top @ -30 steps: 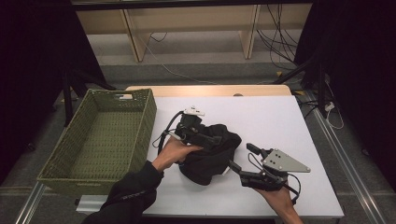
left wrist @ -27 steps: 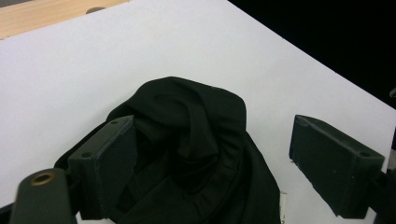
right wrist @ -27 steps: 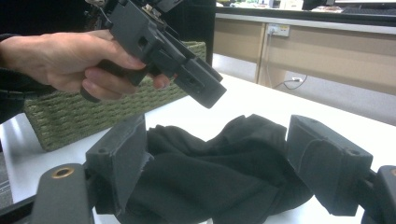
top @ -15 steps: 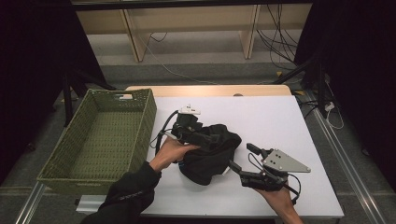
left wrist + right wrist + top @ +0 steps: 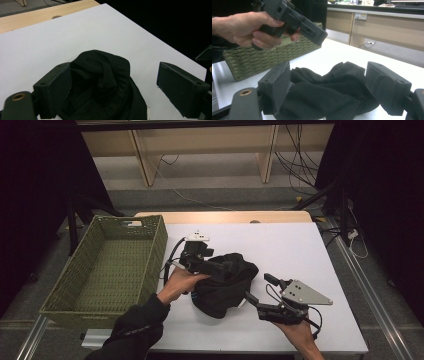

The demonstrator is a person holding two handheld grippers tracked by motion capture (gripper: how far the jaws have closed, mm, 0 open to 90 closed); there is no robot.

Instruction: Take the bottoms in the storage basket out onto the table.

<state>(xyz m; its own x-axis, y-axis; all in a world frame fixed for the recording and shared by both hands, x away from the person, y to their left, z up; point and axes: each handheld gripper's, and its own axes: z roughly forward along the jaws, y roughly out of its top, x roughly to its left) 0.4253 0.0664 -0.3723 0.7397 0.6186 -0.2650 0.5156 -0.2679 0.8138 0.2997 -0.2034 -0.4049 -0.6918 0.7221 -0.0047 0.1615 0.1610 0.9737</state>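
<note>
A white table (image 5: pixel 280 245) carries a crumpled black cloth (image 5: pixel 222 282) right of the green basket (image 5: pixel 107 270). Over the cloth, the left gripper (image 5: pixel 220 270) has just been opening, pads clear. The right gripper (image 5: pixel 257 292) gapes at its edge; the right gripper view shows folds between unpressed jaws, lower cloth cut off.

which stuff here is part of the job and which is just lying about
In the job:
- black cloth bundle
- left claw, open over the bundle
- right claw, open beside it
- green woven basket, probably where it goes

Lying about:
- wooden shelf frame
- cables on the floor
</note>
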